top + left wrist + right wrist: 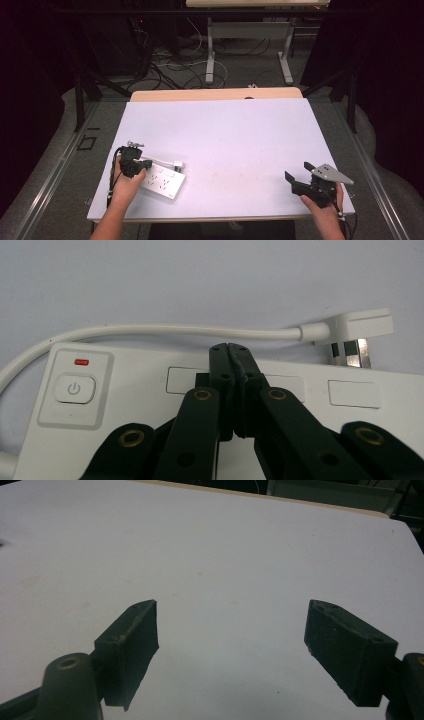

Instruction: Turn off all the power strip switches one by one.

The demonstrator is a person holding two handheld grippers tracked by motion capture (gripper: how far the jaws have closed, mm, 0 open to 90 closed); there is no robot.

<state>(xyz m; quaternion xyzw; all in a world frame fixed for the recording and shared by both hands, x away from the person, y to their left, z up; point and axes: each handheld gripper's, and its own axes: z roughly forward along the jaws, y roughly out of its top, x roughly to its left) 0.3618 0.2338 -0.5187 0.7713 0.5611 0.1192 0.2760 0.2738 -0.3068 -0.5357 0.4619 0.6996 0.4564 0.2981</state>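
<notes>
A white power strip [162, 181] lies flat near the table's front left corner. In the left gripper view its power button [74, 389] sits under a small red light [81, 361], and its white cable [150, 330] curves along the far side to a white plug [350, 330] lying on the table. My left gripper [144, 164] is shut with nothing between its jaws, and its tips [230, 349] hover over the strip's top face. My right gripper [298, 170] is at the front right, open and empty above bare table [231, 617].
The white table top [225, 125] has a wooden edge [215, 94] at its far side. Beyond it stand another table's legs [210, 55], with loose cables [165, 65] on the floor. The plug [177, 163] lies just right of my left gripper.
</notes>
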